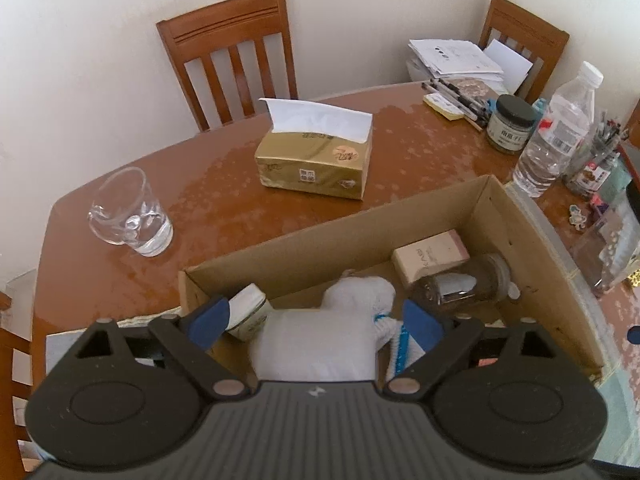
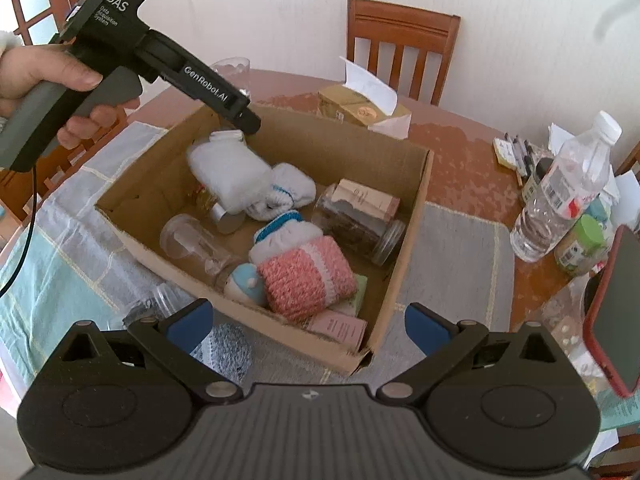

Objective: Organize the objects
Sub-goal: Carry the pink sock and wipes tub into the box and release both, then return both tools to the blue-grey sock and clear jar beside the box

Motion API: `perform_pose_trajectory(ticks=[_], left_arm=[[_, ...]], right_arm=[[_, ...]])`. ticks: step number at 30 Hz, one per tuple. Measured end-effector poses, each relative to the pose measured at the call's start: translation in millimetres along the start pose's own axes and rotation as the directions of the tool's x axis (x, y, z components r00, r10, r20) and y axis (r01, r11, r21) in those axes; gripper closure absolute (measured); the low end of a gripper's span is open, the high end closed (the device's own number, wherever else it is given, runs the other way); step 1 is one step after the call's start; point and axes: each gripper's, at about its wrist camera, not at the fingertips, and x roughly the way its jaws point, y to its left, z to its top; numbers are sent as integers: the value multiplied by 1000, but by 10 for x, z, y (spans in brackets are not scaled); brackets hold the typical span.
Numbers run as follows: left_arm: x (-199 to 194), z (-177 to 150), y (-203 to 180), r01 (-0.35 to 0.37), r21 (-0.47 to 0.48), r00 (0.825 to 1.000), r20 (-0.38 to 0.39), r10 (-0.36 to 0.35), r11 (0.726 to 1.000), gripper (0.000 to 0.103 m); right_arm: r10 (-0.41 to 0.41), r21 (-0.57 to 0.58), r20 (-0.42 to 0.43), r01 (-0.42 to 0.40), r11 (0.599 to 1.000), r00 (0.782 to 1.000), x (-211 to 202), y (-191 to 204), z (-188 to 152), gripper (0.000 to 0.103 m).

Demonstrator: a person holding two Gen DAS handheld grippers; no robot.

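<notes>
While my left claw (image 1: 316, 320) hangs inside the cardboard box (image 1: 520, 240) with its blue fingers spread wide on either side of a white cloth bundle (image 1: 320, 340), I cannot tell whether they touch it. Further right in the box lie a pink knitted piece (image 2: 306, 276) and a glass jar (image 2: 356, 226). My right claw (image 2: 308, 326) gapes empty above the box's near corner on the desk (image 2: 468, 152).
</notes>
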Motion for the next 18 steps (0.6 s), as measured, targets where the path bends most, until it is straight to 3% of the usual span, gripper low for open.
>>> perform_pose_trajectory(ticks=[7,10,13,18], left_arm=[[-146,-163,-17,-27,26,999,28,27,999,9],[-261,-245,-9,-30,14,999,45,29,999,9],[-380,-337,-9,-37,3,997,64,37,999,2],[-590,-512,-27,-46,-46,995,85,50,998,2]], right_arm=[[21,1,-34,-21,1000,999,90,80,-104,0],[26,6,-43,-26,1000,999,133,103,-139,0],[41,13,-44,-40,999,998,151,123,-170,0],[48,3,-38,-48,999,998,164,130,-250,0]])
